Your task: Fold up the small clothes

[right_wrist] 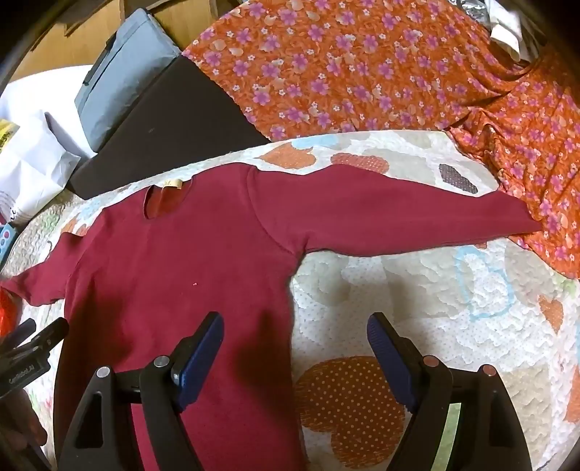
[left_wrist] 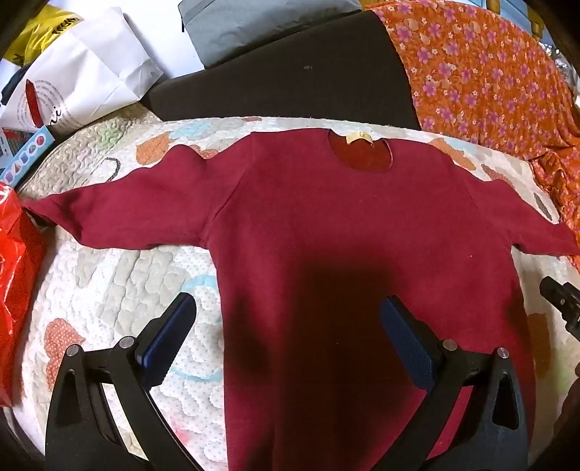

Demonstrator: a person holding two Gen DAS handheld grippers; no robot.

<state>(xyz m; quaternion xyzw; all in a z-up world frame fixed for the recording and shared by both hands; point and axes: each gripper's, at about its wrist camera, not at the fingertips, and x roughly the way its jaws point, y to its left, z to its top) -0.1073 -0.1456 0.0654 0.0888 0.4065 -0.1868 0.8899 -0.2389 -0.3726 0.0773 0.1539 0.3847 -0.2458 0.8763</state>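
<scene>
A small dark red long-sleeved shirt [left_wrist: 326, 224] lies flat on a quilted mat [left_wrist: 108, 282], neck hole and label at the far side, both sleeves spread out sideways. It also shows in the right wrist view [right_wrist: 174, 261]. My left gripper [left_wrist: 290, 308] is open and empty, hovering above the shirt's lower left edge. My right gripper [right_wrist: 295, 326] is open and empty, hovering above the shirt's lower right edge, under the right sleeve [right_wrist: 398, 213]. The right gripper's tip shows at the left wrist view's right edge [left_wrist: 562, 300].
An orange flowered cloth [right_wrist: 362, 72] lies at the far right, touching the sleeve end. A dark flat box [left_wrist: 282, 79] and grey pouch [left_wrist: 253, 25] sit behind the mat. White paper bags [left_wrist: 83, 79] and a red plastic bag [left_wrist: 14, 290] are at the left.
</scene>
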